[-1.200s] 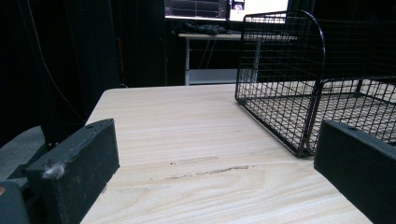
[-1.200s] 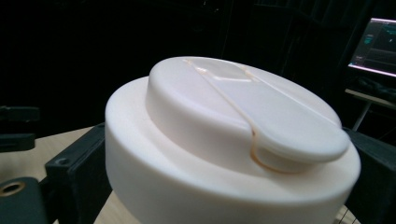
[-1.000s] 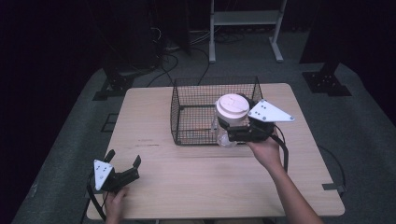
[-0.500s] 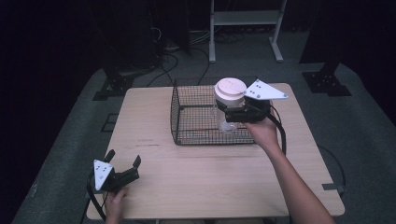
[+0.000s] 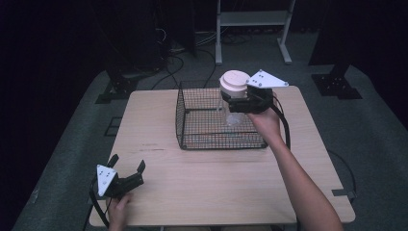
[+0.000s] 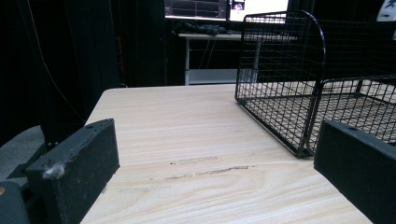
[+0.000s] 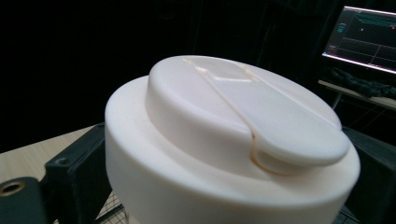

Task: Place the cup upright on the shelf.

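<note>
Right gripper (image 5: 231,103) jaws clamped on white-lidded clear jar (image 5: 233,96), above wire basket (image 5: 192,126). Left gripper (image 5: 129,174) jaws apart, bare worktop (image 6: 196,154) between them.

We note the left gripper (image 5: 129,176) low at the table's near left corner, jaws spread apart. The right gripper (image 5: 234,103), arm extended forward, is raised and clamped on a white-lidded jar (image 5: 233,91).

Dim overhead light leaves the table (image 5: 216,183) evenly lit against black surroundings, while the close white lid (image 7: 243,135) looks soft and slightly blurred
</note>
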Demonstrator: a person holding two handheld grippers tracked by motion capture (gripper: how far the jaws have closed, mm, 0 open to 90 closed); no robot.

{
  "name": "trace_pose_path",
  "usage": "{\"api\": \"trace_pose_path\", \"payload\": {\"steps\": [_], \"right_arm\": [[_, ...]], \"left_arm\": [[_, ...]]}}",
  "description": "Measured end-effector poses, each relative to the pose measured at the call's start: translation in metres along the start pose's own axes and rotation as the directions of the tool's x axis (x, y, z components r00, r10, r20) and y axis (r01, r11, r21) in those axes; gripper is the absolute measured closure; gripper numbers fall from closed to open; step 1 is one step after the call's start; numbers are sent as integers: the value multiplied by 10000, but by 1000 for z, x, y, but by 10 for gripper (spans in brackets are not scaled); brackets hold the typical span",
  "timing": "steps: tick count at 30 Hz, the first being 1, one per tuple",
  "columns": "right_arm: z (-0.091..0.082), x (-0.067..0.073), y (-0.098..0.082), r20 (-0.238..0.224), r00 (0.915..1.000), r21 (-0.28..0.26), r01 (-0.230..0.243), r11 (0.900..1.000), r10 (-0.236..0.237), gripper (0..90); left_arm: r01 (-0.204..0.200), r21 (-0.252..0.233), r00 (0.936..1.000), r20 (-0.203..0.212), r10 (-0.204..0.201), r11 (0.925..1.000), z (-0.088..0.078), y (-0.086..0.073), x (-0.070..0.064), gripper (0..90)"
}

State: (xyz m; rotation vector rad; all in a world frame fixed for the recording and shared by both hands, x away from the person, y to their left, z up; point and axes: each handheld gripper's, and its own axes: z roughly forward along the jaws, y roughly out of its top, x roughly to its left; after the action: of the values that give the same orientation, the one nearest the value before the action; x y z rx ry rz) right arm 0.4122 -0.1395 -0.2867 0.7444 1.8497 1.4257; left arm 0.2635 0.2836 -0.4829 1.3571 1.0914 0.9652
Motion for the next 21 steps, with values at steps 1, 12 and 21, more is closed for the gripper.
{"api": "trace_pose_path", "payload": {"steps": [1, 12, 21], "right_arm": [[6, -1, -2, 40, 10000, 102, 17, 9999, -17, 43], [36, -3, -17, 335, 9994, 310, -6, 9995, -4, 43], [56, -7, -30, 528, 9986, 696, -4, 9976, -33, 42]], "left_arm": [[-7, 9, 10000, 6, 7, 10000, 0, 0, 0, 0], [18, -14, 10000, 38, -18, 10000, 0, 0, 1, 0], [-3, -16, 10000, 49, 3, 10000, 0, 0, 1, 0]]}}
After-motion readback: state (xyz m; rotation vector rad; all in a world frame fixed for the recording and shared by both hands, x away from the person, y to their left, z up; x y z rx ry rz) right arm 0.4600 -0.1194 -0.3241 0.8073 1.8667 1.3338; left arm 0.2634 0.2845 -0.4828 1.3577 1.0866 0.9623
